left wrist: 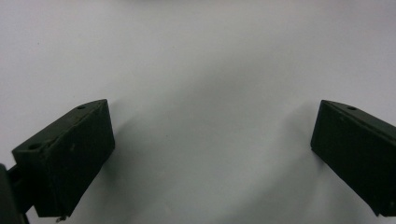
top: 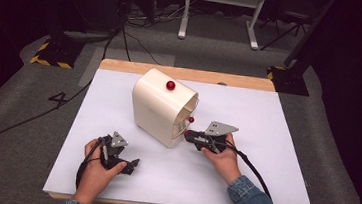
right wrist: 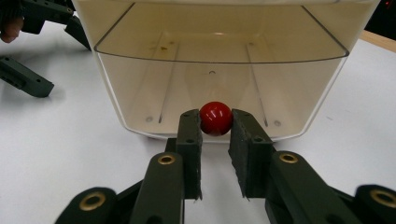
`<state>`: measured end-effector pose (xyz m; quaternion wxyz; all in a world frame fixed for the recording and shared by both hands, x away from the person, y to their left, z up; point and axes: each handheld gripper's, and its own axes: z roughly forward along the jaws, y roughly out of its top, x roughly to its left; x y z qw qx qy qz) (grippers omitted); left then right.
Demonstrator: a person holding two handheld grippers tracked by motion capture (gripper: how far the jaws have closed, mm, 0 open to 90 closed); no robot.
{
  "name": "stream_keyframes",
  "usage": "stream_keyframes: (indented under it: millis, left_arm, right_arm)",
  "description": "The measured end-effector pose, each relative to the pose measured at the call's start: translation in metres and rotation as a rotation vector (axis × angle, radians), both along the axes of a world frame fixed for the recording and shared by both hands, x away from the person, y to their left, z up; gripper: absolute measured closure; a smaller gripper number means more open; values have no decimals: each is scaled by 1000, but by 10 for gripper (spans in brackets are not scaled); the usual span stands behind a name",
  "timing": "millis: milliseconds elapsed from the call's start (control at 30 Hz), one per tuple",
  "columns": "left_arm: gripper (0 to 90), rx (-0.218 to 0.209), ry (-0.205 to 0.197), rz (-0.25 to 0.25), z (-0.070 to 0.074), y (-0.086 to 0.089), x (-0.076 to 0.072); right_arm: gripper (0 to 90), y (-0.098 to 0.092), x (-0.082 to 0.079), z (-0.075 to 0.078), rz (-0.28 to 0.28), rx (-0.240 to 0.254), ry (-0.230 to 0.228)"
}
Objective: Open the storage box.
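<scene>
A cream plastic drawer box [top: 161, 105] stands on the white table [top: 261, 185], with one red knob on its top [top: 170, 85] and another on its front [top: 191, 119]. My right gripper [top: 187, 134] reaches the box's lower front from the right. In the right gripper view its jaws [right wrist: 216, 122] are shut on the red knob [right wrist: 216, 117] of the see-through bottom drawer [right wrist: 215, 88]. My left gripper [top: 130, 165] rests near the table's front left, apart from the box. Its jaws [left wrist: 212, 140] stand wide open over bare white table.
A wooden strip [top: 186, 73] borders the table's far edge. Behind it lie grey floor, black cables [top: 124, 41] and stand feet with yellow-black tape [top: 50, 59]. The left gripper's jaw [right wrist: 25, 79] shows at the upper left of the right gripper view.
</scene>
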<state>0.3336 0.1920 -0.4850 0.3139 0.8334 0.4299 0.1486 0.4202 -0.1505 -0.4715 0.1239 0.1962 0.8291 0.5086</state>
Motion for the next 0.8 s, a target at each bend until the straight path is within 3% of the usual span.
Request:
stream_keyframes:
  millis: [433,800]
  left_arm:
    - [0,1,0,-1,0,0,0]
    - [0,-2,-1,-1,0,0,0]
  right_arm:
    - [750,-11,-8,9,-7,-2,-4]
    - [750,-35,-23,19,-7,-8,-3]
